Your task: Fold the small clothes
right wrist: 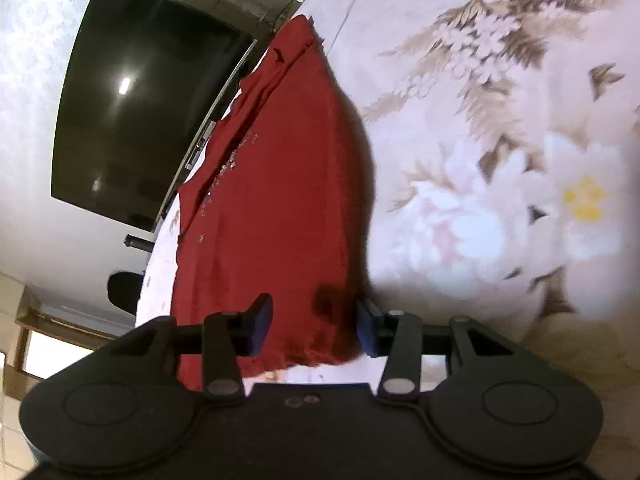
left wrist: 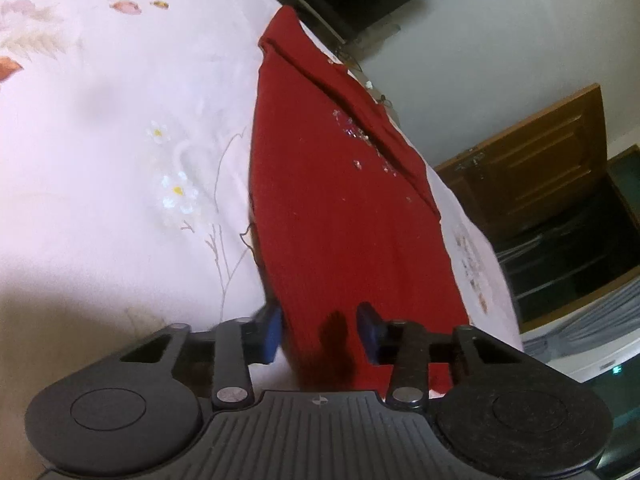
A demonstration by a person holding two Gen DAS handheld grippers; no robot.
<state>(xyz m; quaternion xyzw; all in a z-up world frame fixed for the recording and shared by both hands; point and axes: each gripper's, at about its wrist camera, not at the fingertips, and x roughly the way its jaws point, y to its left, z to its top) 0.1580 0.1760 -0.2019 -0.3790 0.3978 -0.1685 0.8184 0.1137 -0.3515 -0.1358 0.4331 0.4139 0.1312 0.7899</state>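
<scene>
A small dark red garment [left wrist: 336,184] with a patch of sequins lies flat on the floral bedsheet [left wrist: 120,120]; one side is folded over along its length. My left gripper [left wrist: 320,332] is open, its blue pads on either side of the garment's near edge. In the right wrist view the same red garment [right wrist: 280,184] stretches away from me. My right gripper [right wrist: 314,326] is open, its pads straddling the near hem, close above the cloth.
The pale pink sheet with flower prints [right wrist: 500,160] covers the bed. Beyond the bed's far edge are a black wall TV [right wrist: 136,112], a wooden door [left wrist: 532,152] and a dark cabinet [left wrist: 580,248]. A dark round object [right wrist: 124,292] sits low by the wall.
</scene>
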